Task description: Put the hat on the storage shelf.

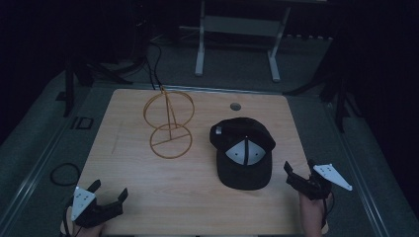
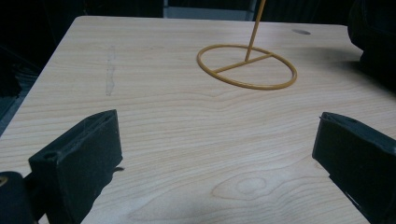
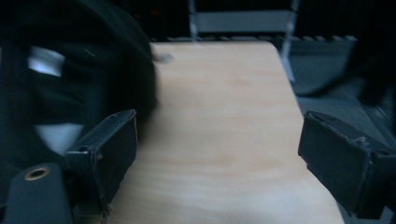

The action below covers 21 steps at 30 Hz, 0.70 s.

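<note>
I've got bare table (image 1: 148, 187) ahead of my left gripper (image 1: 109, 190) — nothing until the wire stand (image 1: 169, 123). On the right, the cap (image 1: 244, 153) crowds my right gripper's (image 1: 300, 170) inner side — its outer side is open wood.

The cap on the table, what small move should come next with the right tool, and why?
Probably ease the right tool forward and left toward the cap. Its jaws stand wide apart with nothing between them, and the cap lies upside down just to its left, beside the wire stand. The left tool is open near the table's front edge, farther from the cap.
</note>
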{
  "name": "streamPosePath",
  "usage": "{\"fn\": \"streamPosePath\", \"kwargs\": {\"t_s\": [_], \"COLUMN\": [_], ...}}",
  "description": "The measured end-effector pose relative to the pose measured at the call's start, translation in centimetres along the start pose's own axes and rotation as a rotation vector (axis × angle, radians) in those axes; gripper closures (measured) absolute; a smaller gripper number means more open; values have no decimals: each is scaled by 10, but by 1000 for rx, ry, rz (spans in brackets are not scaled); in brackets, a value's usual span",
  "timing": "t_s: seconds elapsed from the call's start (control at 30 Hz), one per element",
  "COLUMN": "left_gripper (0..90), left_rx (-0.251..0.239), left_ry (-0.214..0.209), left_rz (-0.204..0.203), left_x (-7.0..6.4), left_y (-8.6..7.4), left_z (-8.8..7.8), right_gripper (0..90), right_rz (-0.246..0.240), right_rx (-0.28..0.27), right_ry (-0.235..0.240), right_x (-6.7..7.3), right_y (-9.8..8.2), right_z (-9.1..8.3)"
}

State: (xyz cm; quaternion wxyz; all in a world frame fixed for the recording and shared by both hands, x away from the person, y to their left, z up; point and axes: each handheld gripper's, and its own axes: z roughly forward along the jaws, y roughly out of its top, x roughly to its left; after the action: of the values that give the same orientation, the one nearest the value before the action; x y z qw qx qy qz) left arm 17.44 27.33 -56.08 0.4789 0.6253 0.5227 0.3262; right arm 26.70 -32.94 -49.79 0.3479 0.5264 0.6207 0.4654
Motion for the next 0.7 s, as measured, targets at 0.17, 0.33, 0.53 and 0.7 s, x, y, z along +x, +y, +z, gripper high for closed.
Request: {"fn": "streamPosePath", "kwargs": {"t_s": [0.17,0.33,0.53,0.7], "left_gripper": [17,18,19,19], "left_rx": [43,51,44,58], "left_ry": [-58,-65,-91,-100], "left_rz": [36,44,44,77], "left_x": [-1,-1,-2,-4], "left_y": [0,0,0,0], "left_z": [-3,-4,-5,-3], "right_gripper": [107,149,266,331], "right_rz": [-84,-127,-186,-212], "right_rx": [-26,-3,30,54], "right_ry": [72,102,124,118], "right_x": [18,28,37,38], "right_y": [27,38,48,50], "right_z": [5,15,40,60]}}
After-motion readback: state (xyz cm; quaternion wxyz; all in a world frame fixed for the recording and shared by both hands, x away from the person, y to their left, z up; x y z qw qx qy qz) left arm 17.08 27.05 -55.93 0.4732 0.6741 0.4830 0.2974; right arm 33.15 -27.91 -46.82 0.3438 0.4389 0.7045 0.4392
